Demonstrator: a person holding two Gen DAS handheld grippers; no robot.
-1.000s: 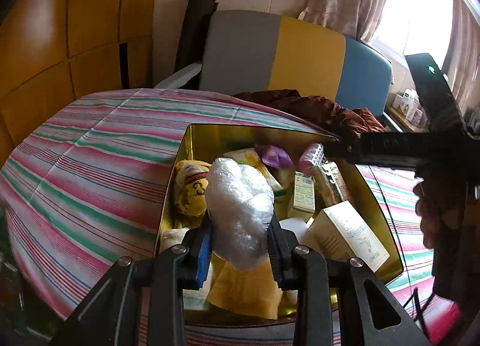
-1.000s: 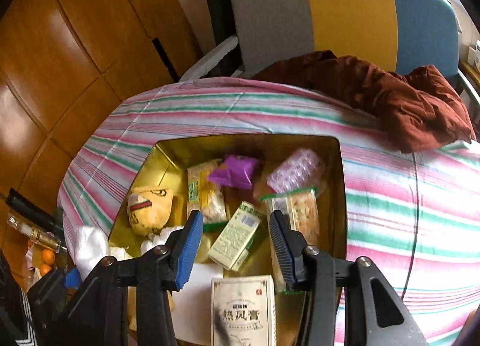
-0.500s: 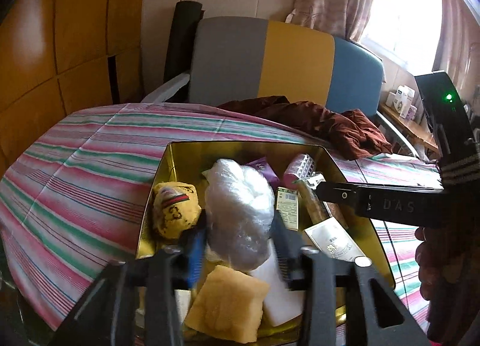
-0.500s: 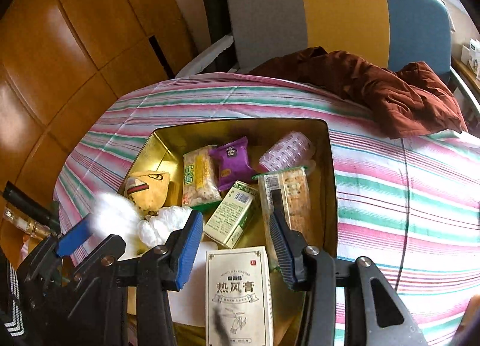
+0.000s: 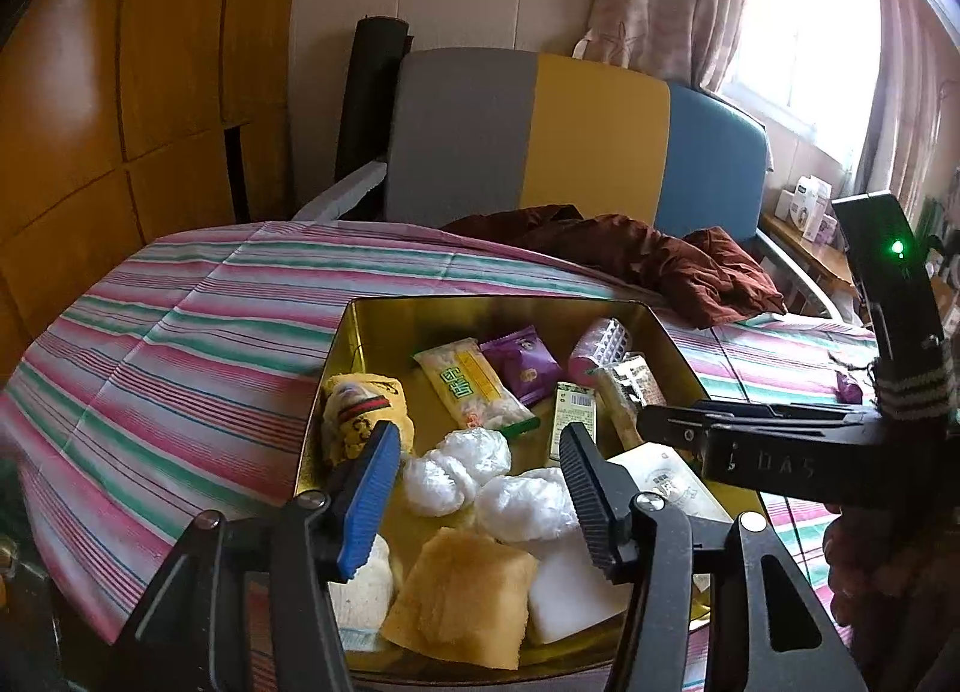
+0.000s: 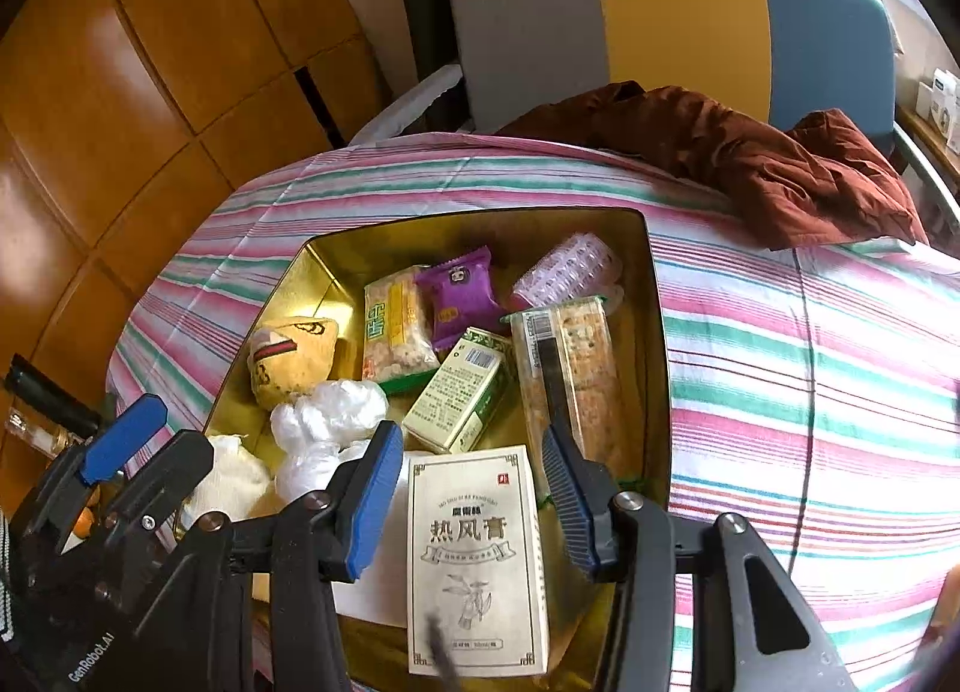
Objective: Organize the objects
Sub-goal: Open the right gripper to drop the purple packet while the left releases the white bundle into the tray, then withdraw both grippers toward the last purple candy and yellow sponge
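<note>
A gold tin (image 5: 480, 303) on the striped cloth holds several items: a yellow plush toy (image 5: 360, 422), snack packets, a green-white carton (image 6: 462, 392) and a white box with Chinese print (image 6: 477, 560). A crumpled white plastic bag (image 5: 474, 470) lies on the tin's floor. My left gripper (image 5: 477, 491) hovers just above it, jaws opening, and the pads do not touch the bag. My right gripper (image 6: 471, 494) hangs over the white printed box, jaws opening slightly. The box lies below the gap, and the pads are clear of it.
A yellow sponge-like pad (image 5: 462, 596) and a white block (image 5: 570, 590) fill the tin's near corner. A brown garment (image 6: 750, 164) lies at the table's far edge before a grey, yellow and blue chair (image 5: 540, 140). Wooden panels stand to the left.
The left gripper let go of the white plastic bag, which dropped into the tin, and its jaws spread apart. The right gripper shifted a little over the printed box.
</note>
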